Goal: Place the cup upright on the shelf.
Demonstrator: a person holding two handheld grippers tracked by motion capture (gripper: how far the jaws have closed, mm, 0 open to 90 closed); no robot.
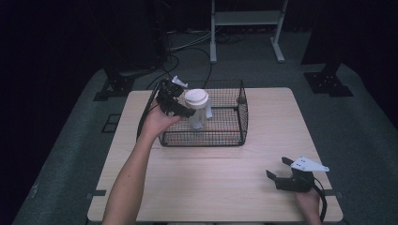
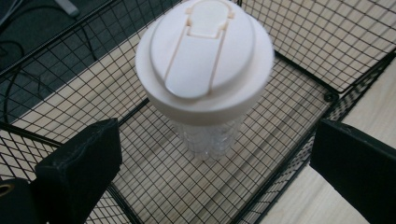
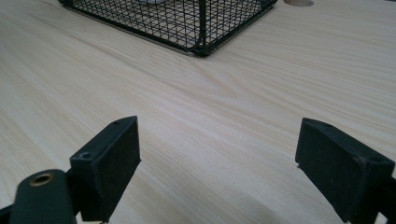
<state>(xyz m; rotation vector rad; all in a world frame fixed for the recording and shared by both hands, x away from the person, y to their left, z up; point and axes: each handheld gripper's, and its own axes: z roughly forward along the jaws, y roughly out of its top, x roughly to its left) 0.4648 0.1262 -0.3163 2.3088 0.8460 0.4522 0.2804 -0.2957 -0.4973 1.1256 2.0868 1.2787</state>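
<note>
A clear plastic cup with a cream flip-top lid (image 1: 196, 100) (image 2: 204, 60) stands upright inside a black wire basket (image 1: 230, 137) (image 2: 299, 65) (image 3: 205, 28) at the back middle of the wooden table (image 1: 220, 183). My left gripper (image 1: 184, 110) (image 2: 212, 163) hovers over the basket's left rim, open, its jaws wide apart and just short of the cup. My right gripper (image 1: 277, 168) (image 3: 217, 161) rests low over the table's front right, open, with bare wood between its jaws.
The basket takes up the back middle of the table. Cables (image 1: 187, 51) and metal stand legs (image 1: 213, 47) lie on the dark floor behind the table. Bare wood stretches between the basket and the front edge.
</note>
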